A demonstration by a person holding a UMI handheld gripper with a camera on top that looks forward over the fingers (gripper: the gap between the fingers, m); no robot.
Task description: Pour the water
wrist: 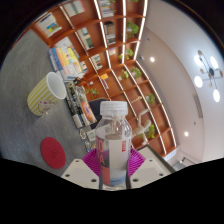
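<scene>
Two light-coloured gripper (112, 168) fingers with magenta pads (93, 160) sit nearest the lens, closed on a clear plastic water bottle (113, 140) that stands between them; both pads appear to press its sides, so the bottle looks firmly held. Its white cap (114, 107) is on, and a red-and-white label wraps the lower body. The whole view is rolled hard to one side, which suggests the bottle is lifted and being carried or tipped rather than resting on anything. Beyond the fingers and off to one side sits a yellow ribbed cup (45, 94) on a pale grey table (30, 125), with a round red coaster (51, 151) near it. As a judgement, the pour has not begun: no water is visible leaving the bottle, and the cap apparently must come off first. Behind stretch wooden wall shelves (105, 60) holding plants and books, under a white ceiling (190, 90) with spot lamps.
</scene>
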